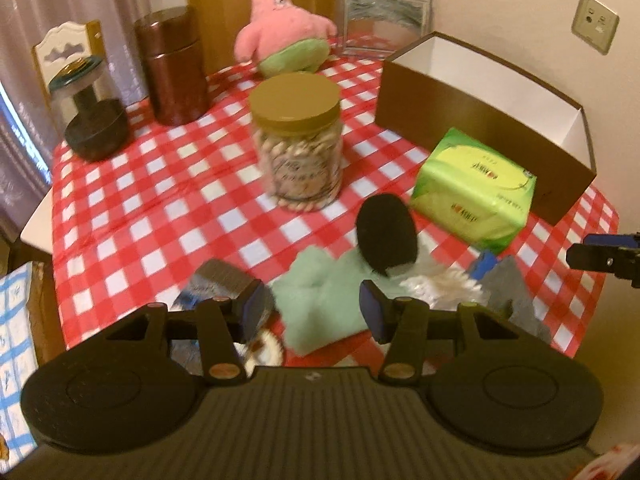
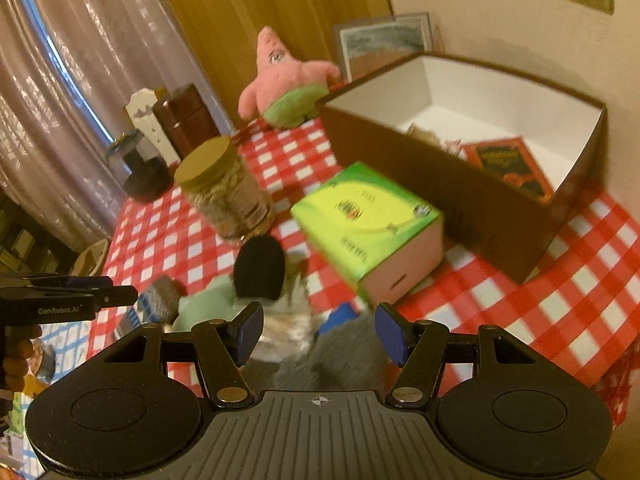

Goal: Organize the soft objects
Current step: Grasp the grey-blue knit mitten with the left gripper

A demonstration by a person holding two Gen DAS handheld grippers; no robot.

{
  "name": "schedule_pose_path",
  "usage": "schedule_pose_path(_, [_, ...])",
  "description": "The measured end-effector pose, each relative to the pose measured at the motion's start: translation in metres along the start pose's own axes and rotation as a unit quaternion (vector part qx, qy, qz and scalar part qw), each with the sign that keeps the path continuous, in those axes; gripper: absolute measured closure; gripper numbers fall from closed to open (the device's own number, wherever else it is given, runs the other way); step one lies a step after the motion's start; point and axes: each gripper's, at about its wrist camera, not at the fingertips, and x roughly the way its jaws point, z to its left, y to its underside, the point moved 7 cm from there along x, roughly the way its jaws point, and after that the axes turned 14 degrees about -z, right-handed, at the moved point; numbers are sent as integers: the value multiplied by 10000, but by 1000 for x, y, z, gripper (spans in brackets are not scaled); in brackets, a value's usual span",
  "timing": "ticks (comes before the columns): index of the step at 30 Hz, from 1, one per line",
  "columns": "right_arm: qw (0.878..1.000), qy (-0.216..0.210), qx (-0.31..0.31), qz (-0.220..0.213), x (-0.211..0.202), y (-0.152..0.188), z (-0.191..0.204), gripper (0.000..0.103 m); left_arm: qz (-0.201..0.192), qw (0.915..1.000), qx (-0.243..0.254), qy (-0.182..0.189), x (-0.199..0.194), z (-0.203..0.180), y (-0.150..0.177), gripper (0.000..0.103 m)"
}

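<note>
Green cloth [image 1: 320,304], black pouf [image 1: 387,236], grey cloth [image 1: 516,300] heaped; table edge

A cream wall [image 1: 500,8] with beige socket plates [image 1: 595,22] stood behind the worktop [image 1: 132,216], which wore a red-and-white checked cloth. Wood panelling [image 2: 256,12] met sheer pinkish curtains [image 2: 100,60] over a window at the left, under warm light.

Tablecloth [image 1: 160,200] showing red-and-white checks. Plush star [image 1: 280,28] wearing pink over green. Box [image 2: 460,184] looking brown outside, white inside. Tissue pack [image 2: 368,220] glowing lime and yellow. Jar lid [image 1: 294,98] showing mustard. Cloth [image 1: 320,304] lying pale green; pouch [image 1: 386,232] sitting black.
</note>
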Motion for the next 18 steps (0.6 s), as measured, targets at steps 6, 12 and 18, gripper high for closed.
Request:
schedule_pose_path(6, [9997, -124, -77, 213, 12, 19, 22, 41, 61, 9998, -145, -137, -9, 22, 19, 53])
schedule_pose_path(12, [9989, -209, -269, 320, 21, 39, 46, 41, -4, 9994, -175, -304, -22, 48, 43, 46])
schedule_pose_path(18, [9980, -246, -338, 473, 33, 56, 62, 41, 16, 9991, -109, -416, -29, 67, 67, 41])
